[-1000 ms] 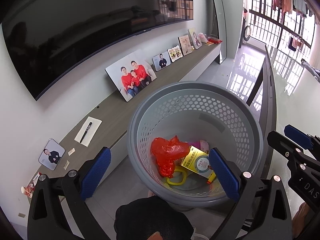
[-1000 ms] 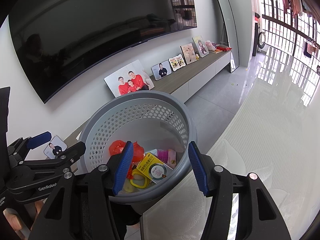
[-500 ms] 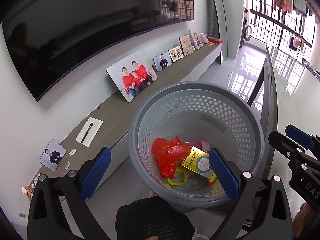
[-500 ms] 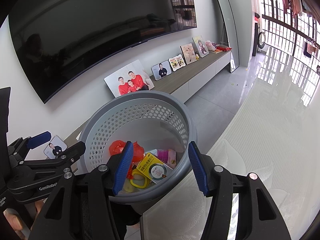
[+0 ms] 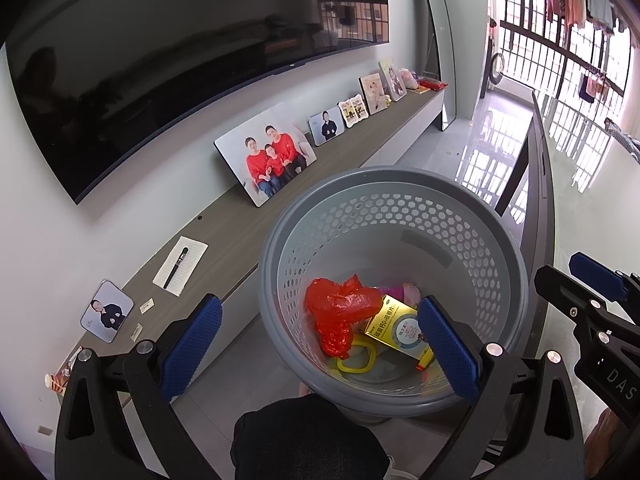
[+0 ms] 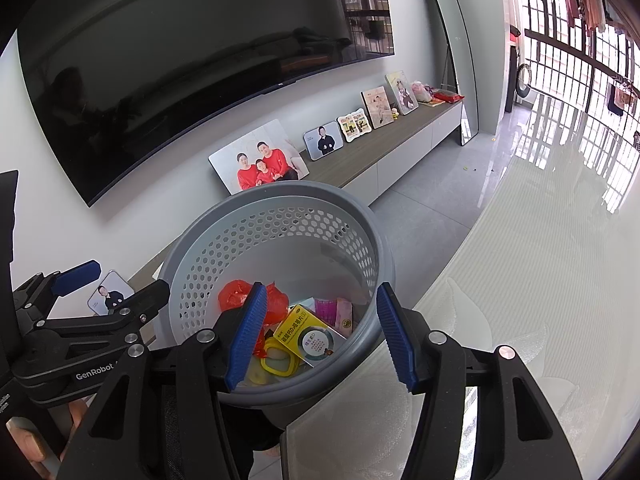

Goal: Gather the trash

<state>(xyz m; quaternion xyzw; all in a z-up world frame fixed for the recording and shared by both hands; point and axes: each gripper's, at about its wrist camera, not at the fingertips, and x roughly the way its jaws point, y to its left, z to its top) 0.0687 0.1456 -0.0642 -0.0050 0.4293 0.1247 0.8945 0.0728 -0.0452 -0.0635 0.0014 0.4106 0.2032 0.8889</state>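
1. A long wooden shelf [image 5: 256,224] under a wall television [image 5: 168,60] carries framed photos.
2. The grey basket [image 5: 496,248] holds a red bag [image 5: 336,312], a yellow box [image 5: 396,326] and what may be a yellow ring [image 5: 356,364].
3. Left tongs [image 5: 320,352] and right tongs [image 6: 320,334] hover spread wide, empty.

The right tool [image 6: 322,334] hangs agape above the grey basket [image 6: 372,240], which holds a yellow box [image 6: 310,336] and perhaps a red bag [image 6: 236,296].

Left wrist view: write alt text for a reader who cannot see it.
A grey perforated basket holds a red plastic bag, a yellow box and a yellow ring. The open left gripper hovers above, empty.
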